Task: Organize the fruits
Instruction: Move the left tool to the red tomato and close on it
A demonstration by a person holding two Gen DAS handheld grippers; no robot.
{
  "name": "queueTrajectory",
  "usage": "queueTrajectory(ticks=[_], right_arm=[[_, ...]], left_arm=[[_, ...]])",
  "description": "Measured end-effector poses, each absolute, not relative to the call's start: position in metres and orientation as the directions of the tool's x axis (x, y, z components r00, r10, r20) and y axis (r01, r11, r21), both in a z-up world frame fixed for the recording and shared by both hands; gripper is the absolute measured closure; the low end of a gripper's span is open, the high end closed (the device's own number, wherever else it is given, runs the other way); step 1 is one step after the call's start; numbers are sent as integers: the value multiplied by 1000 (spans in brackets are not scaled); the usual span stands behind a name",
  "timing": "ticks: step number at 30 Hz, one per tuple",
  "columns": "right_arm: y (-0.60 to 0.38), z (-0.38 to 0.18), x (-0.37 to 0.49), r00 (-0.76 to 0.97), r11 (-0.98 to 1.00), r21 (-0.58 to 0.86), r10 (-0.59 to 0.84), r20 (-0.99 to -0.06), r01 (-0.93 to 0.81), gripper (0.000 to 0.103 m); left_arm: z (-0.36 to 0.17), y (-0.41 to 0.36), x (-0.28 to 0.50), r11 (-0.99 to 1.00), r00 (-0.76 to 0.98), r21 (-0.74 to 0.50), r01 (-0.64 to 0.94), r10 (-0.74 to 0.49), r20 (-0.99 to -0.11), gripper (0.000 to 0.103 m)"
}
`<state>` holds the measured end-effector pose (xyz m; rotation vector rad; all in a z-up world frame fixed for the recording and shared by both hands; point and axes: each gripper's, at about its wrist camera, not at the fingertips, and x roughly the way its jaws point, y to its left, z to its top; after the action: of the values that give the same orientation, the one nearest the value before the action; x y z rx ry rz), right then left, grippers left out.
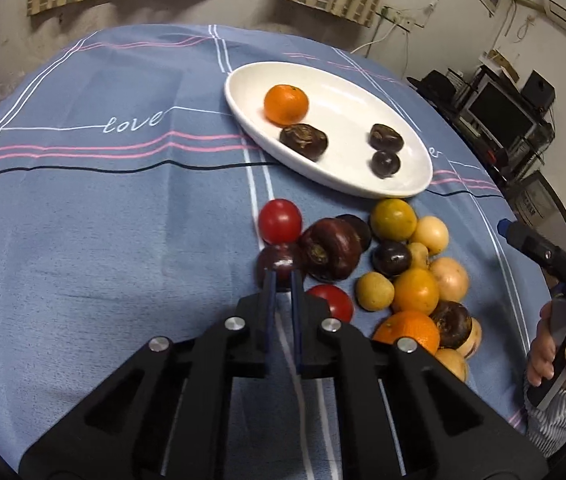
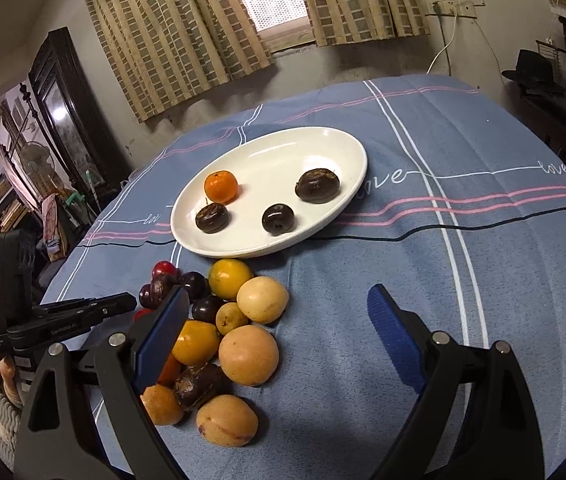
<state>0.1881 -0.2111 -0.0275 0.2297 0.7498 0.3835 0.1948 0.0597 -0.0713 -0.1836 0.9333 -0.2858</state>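
Note:
A white oval plate (image 1: 411, 184) (image 2: 323, 140) holds an orange (image 1: 285, 104) and three dark fruits. A pile of loose fruit (image 1: 395, 268) (image 2: 235, 332) lies on the blue cloth in front of it: red, dark purple, yellow and orange pieces. My left gripper (image 1: 281, 276) has its fingers nearly together, tips at a dark purple fruit (image 1: 279, 262) at the pile's left edge; whether they pinch it is unclear. My right gripper (image 2: 279, 312) is open wide and empty, hovering just right of the pile.
The blue checked tablecloth (image 1: 103, 220) covers the table. The right gripper and the hand holding it show at the right of the left wrist view (image 1: 555, 280). A curtained wall and window stand behind; shelves and a monitor to the sides.

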Motion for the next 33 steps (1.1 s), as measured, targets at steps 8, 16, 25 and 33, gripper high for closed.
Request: queueTrajectory(ticks=[8,16,25,33], right_arm=[[-209,-28,188,659,903,342,426,-620,-261,12],[-211,-25,186,664,901,344,429,-612,-264,12],[-208,-21,181,663,892,349,448,-600,-287,12],[-211,-21,182,667,893,356,443,-599,-275,12]], left_arm=[[-68,51,198,955,603,-244,170,-296,-741,52],[-81,60,207,947,546,-276,163,-319,-775,50],[-78,48,204,969,594,-160,187,-241,-767,51],[-77,73,215,969,567,-188,158,-245,-786,47]])
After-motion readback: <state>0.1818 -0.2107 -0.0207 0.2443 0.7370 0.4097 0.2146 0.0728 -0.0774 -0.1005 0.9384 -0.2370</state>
